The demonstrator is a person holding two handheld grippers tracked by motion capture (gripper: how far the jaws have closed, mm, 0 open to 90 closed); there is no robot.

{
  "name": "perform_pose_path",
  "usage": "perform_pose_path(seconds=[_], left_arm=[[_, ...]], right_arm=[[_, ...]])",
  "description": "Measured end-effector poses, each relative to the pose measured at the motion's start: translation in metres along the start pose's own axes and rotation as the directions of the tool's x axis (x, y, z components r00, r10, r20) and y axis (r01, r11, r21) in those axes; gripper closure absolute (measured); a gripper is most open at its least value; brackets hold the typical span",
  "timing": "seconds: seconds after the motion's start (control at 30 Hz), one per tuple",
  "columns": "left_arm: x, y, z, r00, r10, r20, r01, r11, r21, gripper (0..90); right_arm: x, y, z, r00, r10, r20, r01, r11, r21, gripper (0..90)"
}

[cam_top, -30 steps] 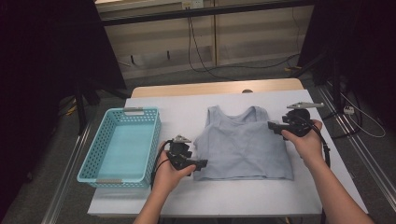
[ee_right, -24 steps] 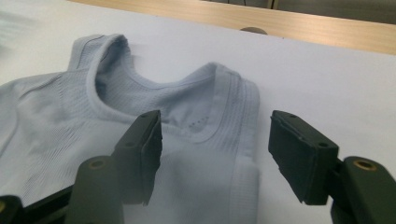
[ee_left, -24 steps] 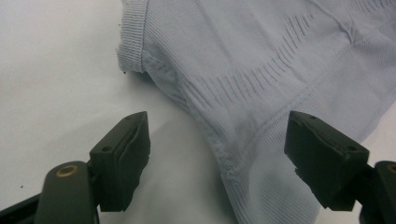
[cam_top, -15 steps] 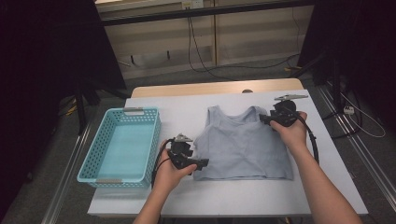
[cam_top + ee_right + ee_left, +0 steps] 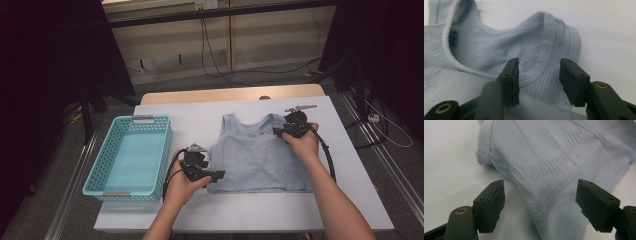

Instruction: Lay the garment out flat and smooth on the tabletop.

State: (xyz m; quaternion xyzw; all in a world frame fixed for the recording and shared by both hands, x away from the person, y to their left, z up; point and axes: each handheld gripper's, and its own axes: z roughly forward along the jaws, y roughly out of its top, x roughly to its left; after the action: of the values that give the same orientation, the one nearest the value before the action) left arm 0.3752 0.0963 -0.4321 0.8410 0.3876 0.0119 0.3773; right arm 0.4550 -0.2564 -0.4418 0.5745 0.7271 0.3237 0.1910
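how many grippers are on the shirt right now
2: the left gripper sits at the light blue tank top's lower left corner, and the right gripper at its right shoulder strap. Neither has clamped it yet.

The top [image 5: 257,155] in the middle of the table is pale blue-grey. Close up, its cloth has tiny holes like a net near the neck [image 5: 506,47], thin lines running down it, and a row of short stripes [image 5: 554,161] across the lower part. The basket [image 5: 131,186] on the left is light blue, with little square holes in its walls. The table [image 5: 350,190] is white, and its far edge is light brown wood. Both grippers, left [image 5: 216,175] and right [image 5: 276,132], are black.
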Motion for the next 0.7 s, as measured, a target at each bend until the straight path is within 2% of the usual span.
perform_pose_path(seconds=[0.1, 0.17, 0.23, 0.27, 0.3, 0.33, 0.37, 0.5, 0.7], left_arm=[[0.000, 0.000, 0.000, 1.0000, 0.000, 0.001, 0.000, 1.0000, -0.002, 24.1], [0.001, 0.000, 0.000, 1.0000, 0.000, 0.000, 0.000, 1.0000, 0.000, 24.0], [0.000, 0.000, 0.000, 1.0000, -0.001, 0.000, 0.001, 1.0000, 0.000, 24.1], [0.000, 0.000, 0.001, 1.0000, 0.000, -0.001, 0.000, 1.0000, -0.001, 24.2], [0.000, 0.000, 0.001, 1.0000, 0.002, 0.000, -0.002, 1.0000, 0.000, 24.3], [-0.001, 0.000, 0.001, 1.0000, 0.002, 0.000, -0.002, 1.0000, 0.000, 24.3], [-0.001, 0.000, 0.001, 1.0000, 0.003, 0.002, -0.003, 1.0000, 0.001, 24.3], [-0.002, 0.000, 0.000, 1.0000, 0.003, 0.004, -0.003, 1.0000, -0.003, 24.6], [-0.001, 0.000, 0.000, 1.0000, 0.005, -0.004, -0.005, 1.0000, -0.005, 25.0]], right_arm=[[-0.002, -0.003, 0.008, 0.9999, 0.012, 0.005, -0.012, 1.000, 0.012, 51.4], [-0.002, -0.005, 0.013, 0.9998, 0.019, 0.009, -0.019, 1.000, 0.023, 55.6], [0.000, -0.005, 0.014, 0.9998, 0.001, 0.021, -0.002, 1.000, 0.018, 58.6], [0.002, -0.004, 0.014, 0.9997, -0.009, 0.025, 0.008, 1.000, 0.022, 62.4], [0.002, -0.003, 0.014, 0.9996, -0.015, 0.025, 0.014, 1.000, 0.026, 70.3], [0.002, -0.003, 0.014, 0.9999, -0.016, 0.004, 0.015, 0.999, 0.028, 80.2], [0.003, -0.003, 0.014, 0.9997, -0.015, -0.018, 0.015, 1.000, 0.027, 82.9], [0.007, 0.000, 0.013, 0.9991, -0.042, -0.008, 0.043, 0.998, 0.041, 84.3], [0.007, 0.010, 0.000, 0.9992, -0.007, -0.038, 0.007, 1.000, -0.001, 84.1]])
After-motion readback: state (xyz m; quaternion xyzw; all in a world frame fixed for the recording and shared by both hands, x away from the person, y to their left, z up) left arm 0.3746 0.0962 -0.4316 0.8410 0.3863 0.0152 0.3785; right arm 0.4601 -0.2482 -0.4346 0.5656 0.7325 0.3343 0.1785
